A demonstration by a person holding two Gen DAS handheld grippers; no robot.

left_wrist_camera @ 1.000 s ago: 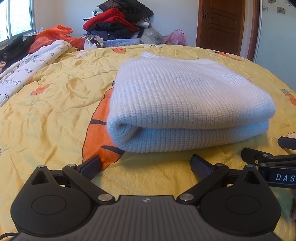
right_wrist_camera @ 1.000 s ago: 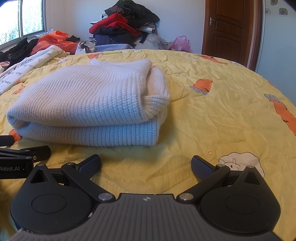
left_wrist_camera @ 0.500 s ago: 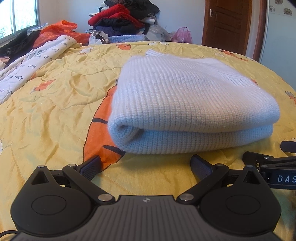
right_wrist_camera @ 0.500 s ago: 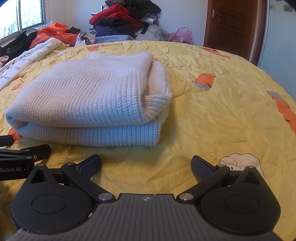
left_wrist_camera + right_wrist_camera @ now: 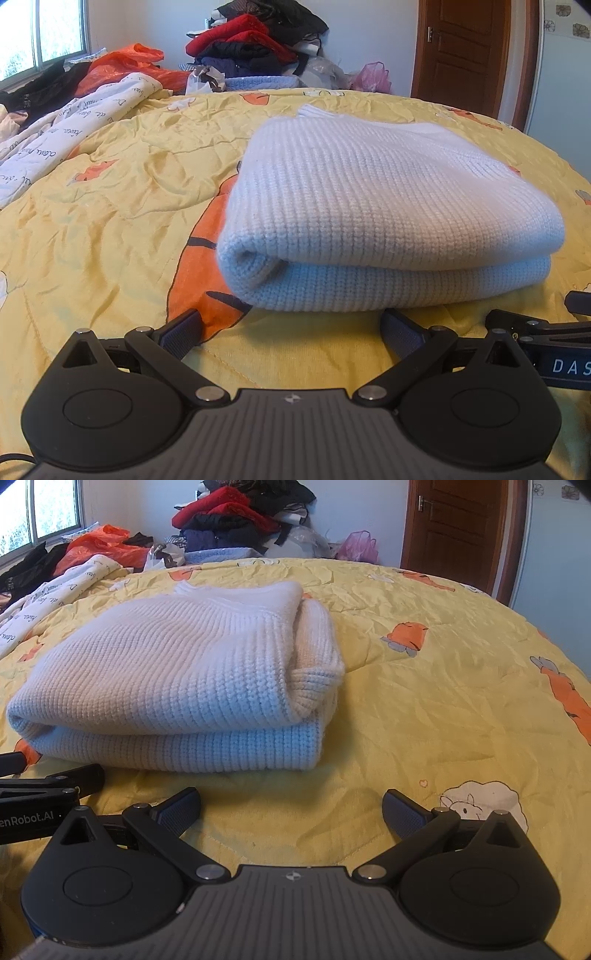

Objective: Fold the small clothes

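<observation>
I see the sweater (image 5: pixel 388 206) as chunky ribbed knit, soft and matt; the bedspread (image 5: pixel 424 709) is thin quilted cloth, creased; my left gripper (image 5: pixel 291 326) looks matt black plastic with shiny metal pins; the door (image 5: pixel 454 528) is glossy wood.

A yellow quilt (image 5: pixel 110 229) with orange carrot prints spreads under and ahead of the tongs, and a white sheep print (image 5: pixel 484 805) lies just ahead of the right one. Far ahead a clothes pile (image 5: pixel 255 44) rises against the wall, with a pink bag (image 5: pixel 373 75) and a brown door (image 5: pixel 458 51) to its right. Ahead to the left lie an orange bag (image 5: pixel 125 64) and a lettered white blanket (image 5: pixel 66 129) below a window (image 5: pixel 40 33).
</observation>
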